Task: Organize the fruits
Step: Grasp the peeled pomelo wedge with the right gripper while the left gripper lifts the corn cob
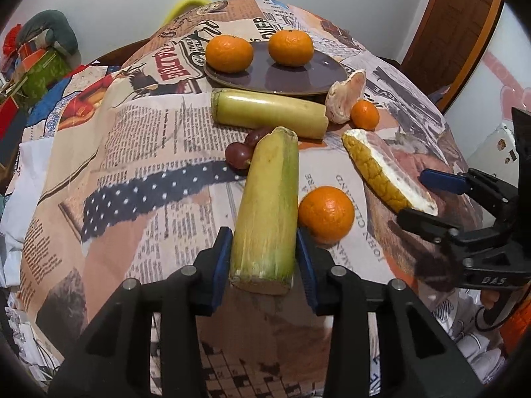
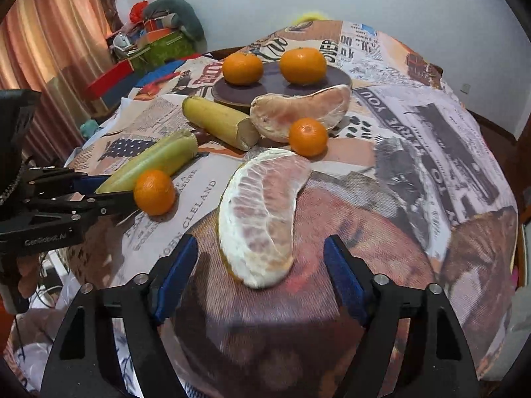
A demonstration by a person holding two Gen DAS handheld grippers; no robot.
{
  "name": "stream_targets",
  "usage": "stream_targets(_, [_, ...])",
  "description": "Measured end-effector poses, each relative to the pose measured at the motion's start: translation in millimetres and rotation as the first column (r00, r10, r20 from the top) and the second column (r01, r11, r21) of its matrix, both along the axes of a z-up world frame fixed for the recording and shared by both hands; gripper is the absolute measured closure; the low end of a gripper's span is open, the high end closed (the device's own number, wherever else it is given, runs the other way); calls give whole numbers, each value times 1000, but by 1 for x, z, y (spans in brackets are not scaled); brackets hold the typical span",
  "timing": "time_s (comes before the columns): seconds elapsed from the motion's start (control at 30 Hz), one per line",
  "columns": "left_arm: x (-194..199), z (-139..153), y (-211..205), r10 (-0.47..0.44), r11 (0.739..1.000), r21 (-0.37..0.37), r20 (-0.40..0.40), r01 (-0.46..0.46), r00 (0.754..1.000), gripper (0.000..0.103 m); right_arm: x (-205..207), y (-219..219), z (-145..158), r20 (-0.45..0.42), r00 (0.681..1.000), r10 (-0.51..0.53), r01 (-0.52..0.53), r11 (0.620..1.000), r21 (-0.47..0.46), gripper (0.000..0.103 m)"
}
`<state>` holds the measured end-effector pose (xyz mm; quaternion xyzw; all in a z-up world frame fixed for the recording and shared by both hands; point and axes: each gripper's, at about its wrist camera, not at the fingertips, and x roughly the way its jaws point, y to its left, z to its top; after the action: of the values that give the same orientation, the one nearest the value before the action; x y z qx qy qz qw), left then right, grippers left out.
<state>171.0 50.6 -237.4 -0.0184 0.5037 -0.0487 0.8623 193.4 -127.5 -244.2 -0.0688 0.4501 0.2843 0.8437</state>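
Gripping: the left tongs (image 1: 264, 258) are closed on the near end of a sugarcane piece (image 1: 268, 205), one blue pad against each side.
Cane axis: the held cane runs straight ahead from the left tongs, in line with the fingers, its far end close to two dark grapes (image 1: 238, 155).
Cane support: I cannot tell whether it rests on the counter (image 1: 139, 139) or is just clear of it.
Beside the left tongs: a mandarin (image 1: 326, 214) sits just to the right of the held cane, close to the right pad.
Ahead of the left tongs: a second sugarcane piece (image 1: 268, 112) lies crosswise; beyond it a brown plate (image 1: 312, 78) carries two mandarins, well apart from the pads.
Right tongs: the right tongs (image 2: 260, 275) are wide open and hold nothing.
Pomelo wedge: a peeled pomelo wedge (image 2: 262, 215) lies on the counter between and just ahead of the open right fingers, its long axis roughly along them, curving away to the right.
Farther from the right tongs: a smaller mandarin (image 2: 308, 136) and another pomelo segment (image 2: 300, 111), then the plate.
Nearer hand: the right is nearer the wedge, the left nearer the cane.
Pose: both tongs are held low, tilted down across the counter; the left tongs show at the right view's left edge.
Likely turn: carrying the cane endwise past the crosswise piece toward the plate.
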Motion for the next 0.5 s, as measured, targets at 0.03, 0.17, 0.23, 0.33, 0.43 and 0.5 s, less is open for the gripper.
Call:
stream_targets(0.03, [3, 0, -1, -2, 1000, 3, 1, 2, 1000, 65, 2, 1, 0, 1, 1000, -4, 4, 1000, -1, 29])
stream_targets(0.17, [14, -2, -3, -8, 1000, -3, 1, 8, 1000, 63, 10, 5, -1, -2, 1000, -14, 14, 1000, 18, 31])
stream_targets(0.23, [21, -3, -4, -6, 1000, -7, -3, 6, 1000, 63, 12, 6, -2, 0, 1000, -16, 16, 1000, 24, 33])
stream_targets(0.33, [29, -4, -5, -9, 1000, -11, 1, 9, 1000, 63, 15, 8, -3, 12, 1000, -15, 15, 1000, 16, 40])
stream_targets(0.43, [38, -6, -6, -10, 1000, -8, -2, 10, 1000, 63, 15, 9, -4, 19, 1000, -2, 1, 1000, 19, 41])
stream_targets(0.5, [43, -7, -7, -9, 1000, -8, 2, 9, 1000, 63, 15, 9, -4, 22, 1000, 9, -10, 1000, 24, 46])
